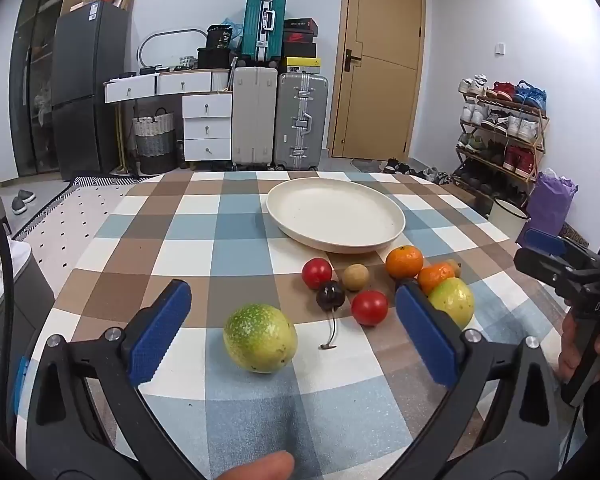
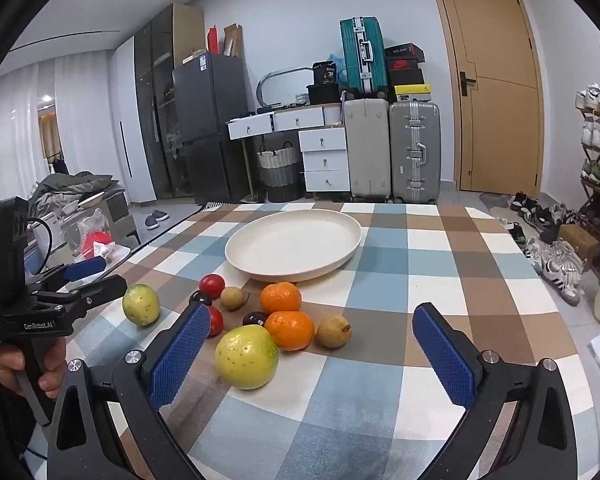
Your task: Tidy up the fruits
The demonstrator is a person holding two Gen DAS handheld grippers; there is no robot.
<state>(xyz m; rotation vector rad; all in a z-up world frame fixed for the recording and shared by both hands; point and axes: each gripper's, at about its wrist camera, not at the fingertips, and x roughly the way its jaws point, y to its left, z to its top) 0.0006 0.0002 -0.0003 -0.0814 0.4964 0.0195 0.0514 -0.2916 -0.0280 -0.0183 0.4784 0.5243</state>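
1. The task is at its very start, by the look of it: the cream plate on the checked tablecloth holds nothing, and all the fruit lies on the cloth in front of it.
2. The left gripper has its jaws wide apart and empty, with a green fruit lying between them, not touched by either pad.
3. The right gripper is likewise spread wide and holds nothing. A yellow-green fruit sits between its jaws near the left pad, with two oranges and a small brown fruit just behind.
4. Two red tomatoes, a dark cherry with its stem, and a round tan fruit lie in a cluster nearer the plate.
5. The next move probably calls for one gripper to go forward and down around its big fruit, close gently so the round skin does not slip, then lift and carry it over the plate's rim.
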